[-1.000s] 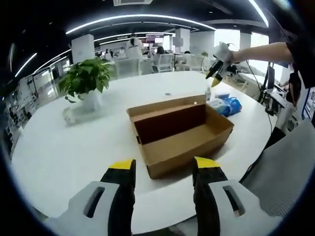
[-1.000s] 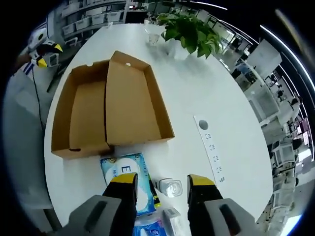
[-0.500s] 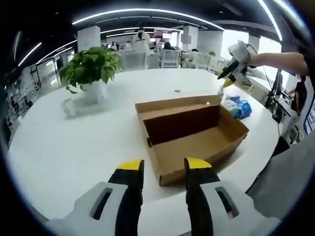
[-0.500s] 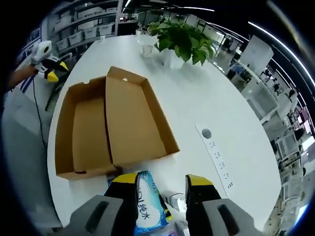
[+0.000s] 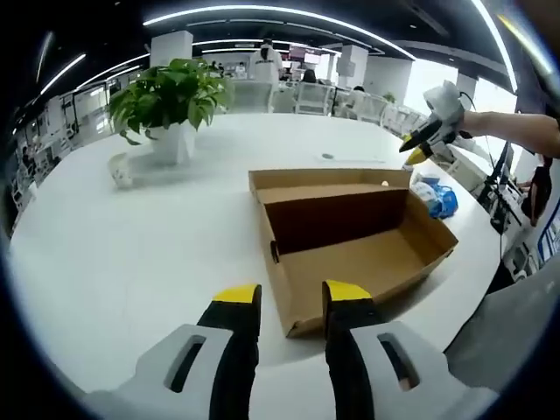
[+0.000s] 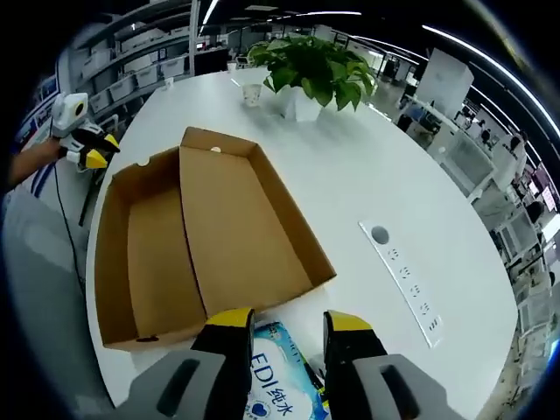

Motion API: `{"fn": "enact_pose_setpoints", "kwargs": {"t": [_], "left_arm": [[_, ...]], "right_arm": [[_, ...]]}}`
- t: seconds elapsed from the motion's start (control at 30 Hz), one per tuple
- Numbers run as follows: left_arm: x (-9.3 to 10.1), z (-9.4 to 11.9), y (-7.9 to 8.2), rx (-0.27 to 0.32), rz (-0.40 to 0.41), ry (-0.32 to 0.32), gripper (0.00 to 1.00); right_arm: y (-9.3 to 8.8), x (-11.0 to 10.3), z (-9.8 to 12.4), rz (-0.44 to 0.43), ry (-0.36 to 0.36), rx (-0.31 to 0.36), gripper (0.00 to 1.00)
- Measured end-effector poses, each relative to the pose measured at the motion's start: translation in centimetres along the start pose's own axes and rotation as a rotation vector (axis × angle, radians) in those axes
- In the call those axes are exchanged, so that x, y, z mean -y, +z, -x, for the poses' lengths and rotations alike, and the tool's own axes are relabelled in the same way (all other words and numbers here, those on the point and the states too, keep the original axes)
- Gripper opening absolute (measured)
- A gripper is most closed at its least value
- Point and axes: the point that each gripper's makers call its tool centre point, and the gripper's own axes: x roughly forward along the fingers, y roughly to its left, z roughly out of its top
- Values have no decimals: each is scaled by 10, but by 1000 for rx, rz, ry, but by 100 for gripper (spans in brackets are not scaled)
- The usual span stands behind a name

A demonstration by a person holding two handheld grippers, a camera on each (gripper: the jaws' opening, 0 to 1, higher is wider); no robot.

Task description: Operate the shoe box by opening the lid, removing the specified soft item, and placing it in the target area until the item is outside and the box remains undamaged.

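The brown cardboard shoe box [image 5: 354,232] lies open on the white round table, its lid [image 6: 140,254] folded flat beside the tray [image 6: 241,227]; both halves look empty. My left gripper [image 5: 291,293] hovers before the box's near corner, open with a narrow gap and nothing in it. It also appears far left as the left gripper [image 6: 96,147]. My right gripper [image 6: 289,322] is open just over a blue soft tissue pack [image 6: 280,385] lying past the box's end. The right gripper [image 5: 420,150] hangs above that blue pack [image 5: 437,199].
A potted green plant [image 5: 166,96] and a clear cup [image 5: 118,171] stand at the table's far side. A socket strip [image 6: 411,284] and round grommet [image 6: 379,234] are set in the tabletop. A person's arm [image 5: 516,131] reaches in; grey clothing [image 5: 516,350] is at the edge.
The left jaws have narrowed and that view has moved closer to the box. The right gripper has come down toward the tissue pack, and the small bottle beside it has left the view.
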Motion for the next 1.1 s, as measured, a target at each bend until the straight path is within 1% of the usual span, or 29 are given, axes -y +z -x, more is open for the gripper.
{"fn": "enact_pose_setpoints", "kwargs": {"t": [0.07, 0.23, 0.33, 0.47, 0.5, 0.63, 0.67, 0.73, 0.8, 0.87, 1.1], "left_arm": [[-1, -5, -2, -11, 2, 2, 24], [-3, -16, -6, -29, 27, 2, 22], [-3, -20, -10, -42, 39, 2, 21], [-5, -25, -15, -60, 55, 6, 20], [-6, -27, -16, -62, 62, 6, 19], [-6, -32, -21, -79, 87, 8, 15], [-6, -32, -23, -83, 96, 10, 14], [-4, -33, -25, -94, 101, 3, 13], [-3, -34, -27, -102, 103, 3, 11], [-3, -36, -28, -105, 134, -6, 8], [-3, -37, -32, -121, 163, 0, 8]], "right_arm": [[0, 1, -4, -15, -8, 1, 26], [4, 7, -13, -113, -36, 21, 24], [0, 11, -19, -159, -57, 1, 24], [-1, 12, -28, -221, -58, 6, 22], [-1, 13, -29, -227, -60, 5, 22], [-3, 16, -38, -302, -84, 10, 20], [-3, 16, -38, -308, -84, 12, 19], [-1, 12, -43, -347, -62, 21, 19], [-1, 10, -47, -365, -52, 20, 19], [-2, 12, -51, -367, -67, 18, 18], [-5, 19, -60, -447, -102, 18, 18]]}}
